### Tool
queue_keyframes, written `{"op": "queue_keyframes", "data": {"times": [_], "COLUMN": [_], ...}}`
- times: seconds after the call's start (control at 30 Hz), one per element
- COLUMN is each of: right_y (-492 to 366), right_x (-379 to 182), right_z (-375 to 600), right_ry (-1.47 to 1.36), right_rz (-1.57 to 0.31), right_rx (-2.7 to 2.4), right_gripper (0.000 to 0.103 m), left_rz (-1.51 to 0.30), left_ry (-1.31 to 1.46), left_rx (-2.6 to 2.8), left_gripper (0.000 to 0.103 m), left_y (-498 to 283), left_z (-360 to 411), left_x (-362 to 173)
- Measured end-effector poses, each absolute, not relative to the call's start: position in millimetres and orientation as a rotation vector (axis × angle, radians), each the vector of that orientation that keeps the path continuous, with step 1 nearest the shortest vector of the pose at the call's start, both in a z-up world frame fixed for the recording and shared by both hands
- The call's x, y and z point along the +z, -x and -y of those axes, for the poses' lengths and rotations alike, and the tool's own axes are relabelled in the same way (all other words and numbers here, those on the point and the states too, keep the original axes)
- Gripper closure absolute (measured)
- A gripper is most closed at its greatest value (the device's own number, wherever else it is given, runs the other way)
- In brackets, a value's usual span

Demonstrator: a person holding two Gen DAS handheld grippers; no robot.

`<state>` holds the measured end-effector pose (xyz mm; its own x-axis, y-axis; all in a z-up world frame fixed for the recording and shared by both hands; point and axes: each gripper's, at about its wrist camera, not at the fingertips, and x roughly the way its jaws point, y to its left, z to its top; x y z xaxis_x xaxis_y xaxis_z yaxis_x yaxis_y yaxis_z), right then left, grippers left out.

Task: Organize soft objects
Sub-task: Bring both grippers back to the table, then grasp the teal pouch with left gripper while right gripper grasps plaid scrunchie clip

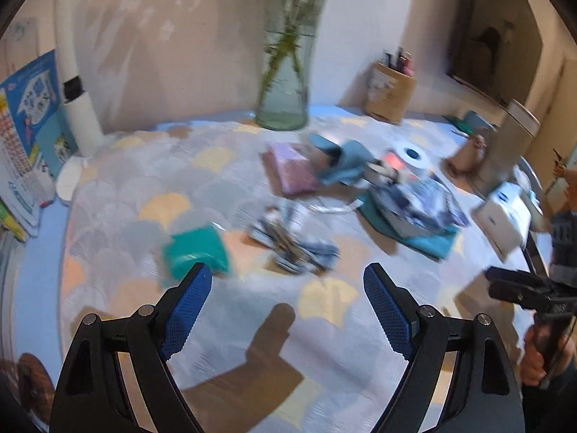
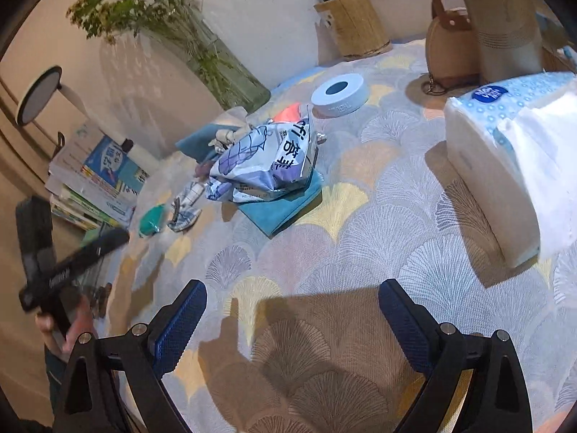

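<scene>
Black tongs; blue textured pads; silver pivot screws.

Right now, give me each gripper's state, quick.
Left gripper: open, nothing between its fingers.
Right gripper: open, nothing between its fingers.

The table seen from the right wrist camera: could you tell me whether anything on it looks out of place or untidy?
Yes. A crumpled printed bag lies slumped on a folded teal cloth, hanging over its edge. Beside it, a checked cloth sits bunched up rather than folded. The tissue pack has a sheet pulled loose.
</scene>
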<state>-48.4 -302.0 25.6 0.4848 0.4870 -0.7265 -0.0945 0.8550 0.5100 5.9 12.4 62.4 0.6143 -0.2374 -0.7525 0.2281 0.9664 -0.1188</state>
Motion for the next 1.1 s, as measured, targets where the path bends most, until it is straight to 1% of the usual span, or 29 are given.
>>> {"op": "queue_keyframes", "data": {"times": [0.2, 0.3, 0.37, 0.43, 0.47, 0.53, 0.63, 0.87, 0.93, 0.97, 1.0, 1.03, 1.1], "right_y": [33.4, 26.3, 22.0, 14.8, 11.5, 3.2, -10.2, -57.2, -67.6, -71.3, -74.9, -76.6, -73.3], "right_x": [32.6, 48.1, 57.5, 65.6, 66.8, 65.9, 57.8, 30.1, 19.5, 15.9, 11.5, 10.1, 11.8], "right_z": [289.4, 265.7, 245.3, 218.7, 207.9, 185.2, 154.9, 90.2, 77.6, 73.9, 70.6, 66.8, 62.9], "right_ry": [-0.358, -0.315, -0.263, -0.187, -0.158, -0.096, -0.019, 0.049, 0.084, 0.090, 0.097, 0.123, 0.145], "right_rz": [-1.057, -1.033, -1.019, -1.006, -1.003, -1.003, -0.996, -1.030, -1.031, -1.033, -1.037, -1.014, -0.974], "right_rx": [0.351, 0.416, 0.464, 0.505, 0.515, 0.538, 0.543, 0.494, 0.427, 0.406, 0.384, 0.353, 0.353], "right_gripper": [0.007, 0.007, 0.007, 0.007, 0.007, 0.007, 0.007, 0.008, 0.015, 0.024, 0.032, 0.036, 0.060], "left_rz": [-0.893, -0.909, -0.910, -0.927, -0.933, -0.909, -0.840, -0.740, -0.723, -0.720, -0.727, -0.737, -0.746], "left_ry": [0.037, 0.115, 0.109, 0.075, 0.066, 0.064, 0.103, 0.176, 0.203, 0.220, 0.243, 0.259, 0.284], "left_rx": [-0.186, -0.172, -0.145, -0.127, -0.119, -0.118, -0.124, -0.038, -0.013, -0.009, -0.015, -0.023, -0.022], "left_gripper": [0.018, 0.018, 0.019, 0.031, 0.050, 0.050, 0.051, 0.051, 0.051, 0.051, 0.051, 0.051, 0.051], "left_y": [-23.8, -40.8, -50.8, -60.4, -63.3, -62.1, -52.2, -42.5, -41.6, -42.4, -44.2, -44.7, -45.3], "left_z": [-47.6, -61.6, -59.7, -53.3, -51.8, -52.6, -60.2, -79.4, -86.5, -89.8, -94.0, -95.6, -98.8], "left_x": [50.0, 37.0, 29.4, 17.4, 12.3, 7.9, 17.0, 28.5, 30.6, 30.9, 29.9, 28.1, 26.4]}}
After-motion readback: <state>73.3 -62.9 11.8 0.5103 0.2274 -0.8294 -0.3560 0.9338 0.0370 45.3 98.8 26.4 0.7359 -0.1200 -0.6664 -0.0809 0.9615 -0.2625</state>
